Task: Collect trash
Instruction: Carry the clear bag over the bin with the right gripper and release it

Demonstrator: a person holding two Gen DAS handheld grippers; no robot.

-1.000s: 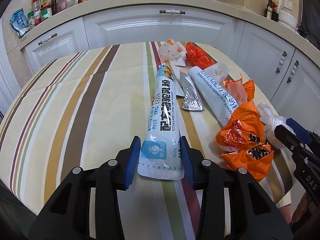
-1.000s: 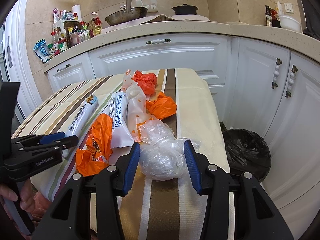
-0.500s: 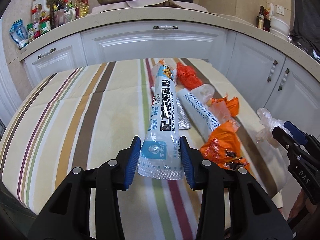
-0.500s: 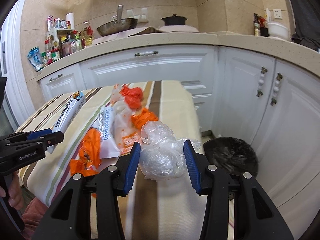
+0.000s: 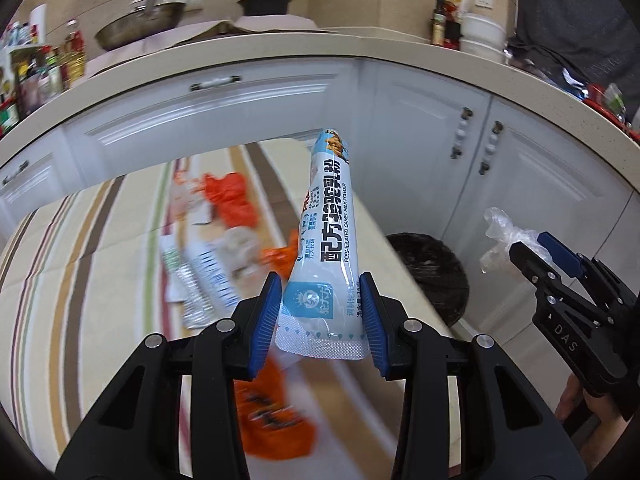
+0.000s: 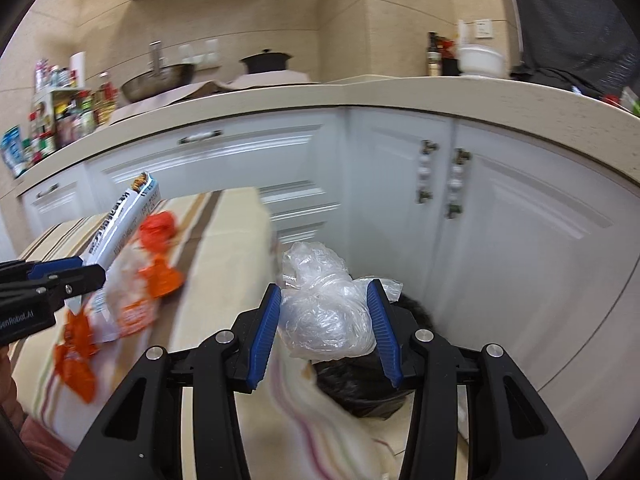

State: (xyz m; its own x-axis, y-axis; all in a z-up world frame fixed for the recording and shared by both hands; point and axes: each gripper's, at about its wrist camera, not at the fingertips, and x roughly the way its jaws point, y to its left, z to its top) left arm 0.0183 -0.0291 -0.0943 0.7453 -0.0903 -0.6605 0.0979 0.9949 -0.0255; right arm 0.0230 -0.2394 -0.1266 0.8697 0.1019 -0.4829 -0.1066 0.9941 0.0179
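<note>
My left gripper (image 5: pixel 322 314) is shut on a long white and blue milk powder pouch (image 5: pixel 326 240), held in the air above the striped table's (image 5: pixel 100 240) right part. My right gripper (image 6: pixel 326 314) is shut on a crumpled clear plastic bag (image 6: pixel 326 308) and holds it past the table's right edge, above the black-lined trash bin (image 6: pixel 360 384). The bin also shows in the left wrist view (image 5: pixel 432 272), with the right gripper (image 5: pixel 532 256) beyond it. Orange wrappers (image 5: pixel 232 200) and a second white pouch (image 5: pixel 208 276) lie on the table.
White kitchen cabinets (image 6: pixel 500 220) curve behind the table and bin, under a beige counter (image 6: pixel 400 92) with a wok, pot and bottles. More orange wrappers (image 6: pixel 160 276) lie near the table's right edge. The left gripper shows at the left of the right wrist view (image 6: pixel 52 280).
Both grippers lifted their loads off the table and swung right toward the bin. The plastic bag now hangs over the bin; the pouch is raised above the table.
</note>
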